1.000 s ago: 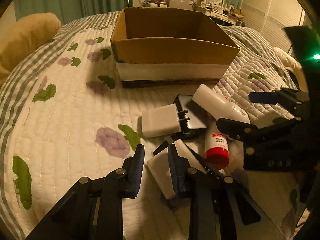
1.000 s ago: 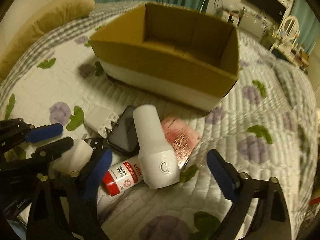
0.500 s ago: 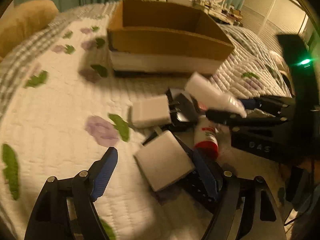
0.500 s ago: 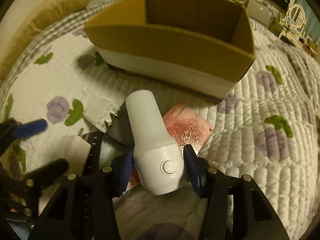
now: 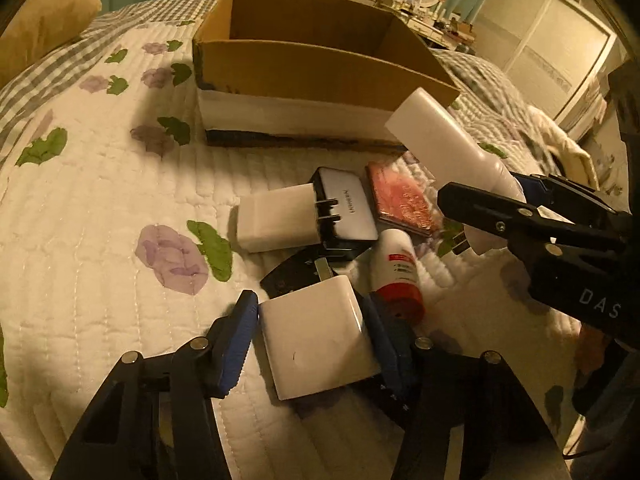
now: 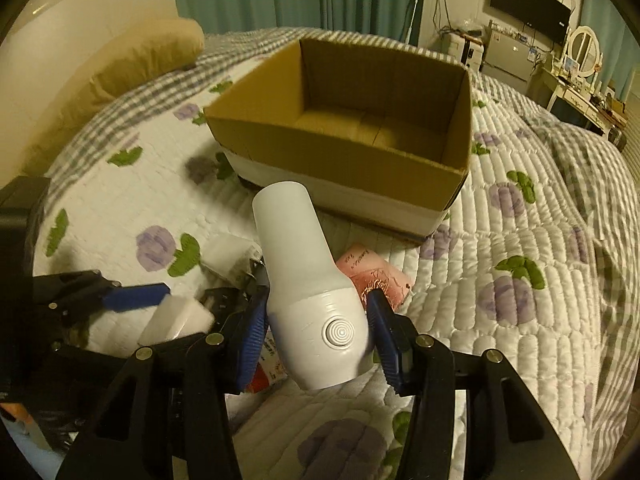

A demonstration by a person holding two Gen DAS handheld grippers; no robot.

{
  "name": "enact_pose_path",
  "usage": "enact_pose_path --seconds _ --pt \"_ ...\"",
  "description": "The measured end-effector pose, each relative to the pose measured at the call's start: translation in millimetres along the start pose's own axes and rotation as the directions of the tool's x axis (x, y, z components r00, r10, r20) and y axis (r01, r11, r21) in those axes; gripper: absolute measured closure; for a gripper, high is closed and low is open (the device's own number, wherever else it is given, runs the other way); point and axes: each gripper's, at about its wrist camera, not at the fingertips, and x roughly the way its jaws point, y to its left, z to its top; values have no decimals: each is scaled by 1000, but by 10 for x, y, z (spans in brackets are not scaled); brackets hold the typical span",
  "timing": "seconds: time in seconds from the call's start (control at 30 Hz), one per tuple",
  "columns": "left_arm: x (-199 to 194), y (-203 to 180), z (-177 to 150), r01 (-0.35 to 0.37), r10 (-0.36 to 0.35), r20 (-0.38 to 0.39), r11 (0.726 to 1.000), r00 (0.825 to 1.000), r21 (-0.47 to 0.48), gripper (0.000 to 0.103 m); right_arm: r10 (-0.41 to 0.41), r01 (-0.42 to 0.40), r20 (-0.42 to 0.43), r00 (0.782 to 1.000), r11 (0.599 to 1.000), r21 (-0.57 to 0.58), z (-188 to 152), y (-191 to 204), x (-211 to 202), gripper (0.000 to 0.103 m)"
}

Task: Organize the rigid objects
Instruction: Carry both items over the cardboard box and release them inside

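My left gripper (image 5: 310, 338) is shut on a white square charger (image 5: 318, 342) low over the quilt. My right gripper (image 6: 318, 334) is shut on a white bottle-shaped device (image 6: 310, 300) and holds it lifted, nose toward the open cardboard box (image 6: 344, 160). That device also shows at the right of the left wrist view (image 5: 448, 142). On the quilt lie a white plug adapter (image 5: 276, 222), a black-rimmed charger (image 5: 348, 210), a pink packet (image 5: 402, 202) and a red-capped bottle (image 5: 396, 274). The box's inside looks empty.
The box (image 5: 316, 80) stands on a floral quilted bed (image 5: 100, 200). A tan pillow (image 6: 140, 60) lies at the far left. A dresser with a mirror (image 6: 582, 60) and a TV (image 6: 528, 0) stand beyond the bed.
My left gripper opened wide, then closed on the white square charger. My right gripper closed on the white device and lifted it off the pile toward the box.
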Motion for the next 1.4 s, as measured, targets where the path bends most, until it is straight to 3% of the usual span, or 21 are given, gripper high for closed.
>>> enact_pose_path --seconds 0.23,0.47,0.67,0.87,1.03,1.13,1.23,1.4 --pt "-71 -28 -25 7 -7 7 1000 1000 -2 49 -2 2 15 1000 1000 -1 7 -2 -88 54" --pt "-416 -91 202 -32 29 124 999 992 18 50 -14 14 79 997 1000 -1 115 -5 -302 54" --pt "-710 -100 724 -63 56 243 998 968 24 50 -60 65 162 985 998 -27 471 -22 -586 54" --pt "-882 -183 1409 -134 107 352 989 930 54 50 -99 106 241 966 994 -18 1071 -163 -758 54" --pt "-630 -202 1945 -180 140 364 981 921 78 50 -151 153 243 958 988 13 1532 -357 -548 54" --pt "-320 -154 2146 -197 161 334 977 929 79 50 -181 176 199 963 983 44 1726 -506 -223 54" --pt "19 -60 2256 -197 170 286 978 943 68 50 -166 154 141 976 983 95 1787 -678 128 54" --pt "343 -20 2205 -213 185 248 973 951 90 50 -154 140 83 984 978 153 1740 -839 503 54"
